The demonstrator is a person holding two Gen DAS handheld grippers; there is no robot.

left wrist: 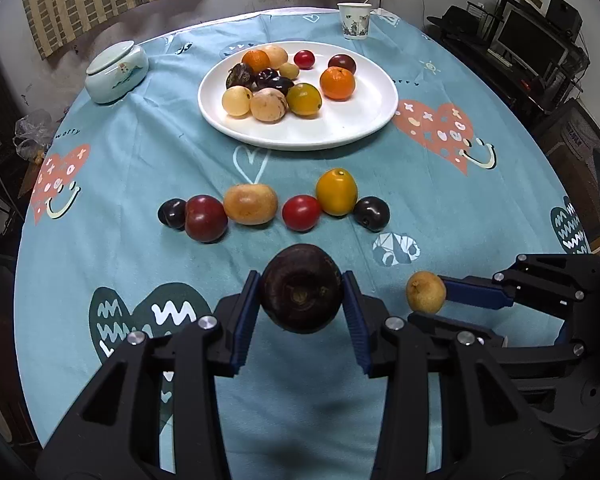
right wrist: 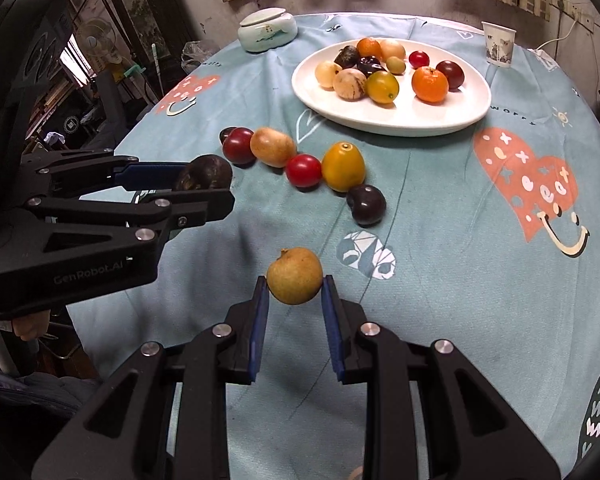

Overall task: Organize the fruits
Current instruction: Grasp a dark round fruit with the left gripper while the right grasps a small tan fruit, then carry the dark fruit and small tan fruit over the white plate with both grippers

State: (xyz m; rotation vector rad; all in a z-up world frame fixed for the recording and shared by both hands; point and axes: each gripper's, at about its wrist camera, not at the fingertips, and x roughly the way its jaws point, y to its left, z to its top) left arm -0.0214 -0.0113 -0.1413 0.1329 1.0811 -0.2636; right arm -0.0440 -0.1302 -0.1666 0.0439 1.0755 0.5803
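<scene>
My left gripper is shut on a dark brown round fruit, held above the cloth in front of a row of fruits. The same fruit shows in the right wrist view, left of the row. My right gripper is shut on a small tan-yellow fruit; it also shows in the left wrist view. A white plate holding several fruits sits beyond the row; in the right wrist view the plate is at upper right.
A pale lidded ceramic jar stands at the far left of the round table with its blue patterned cloth. A paper cup stands at the far edge. Shelves and a monitor stand off the table to the right.
</scene>
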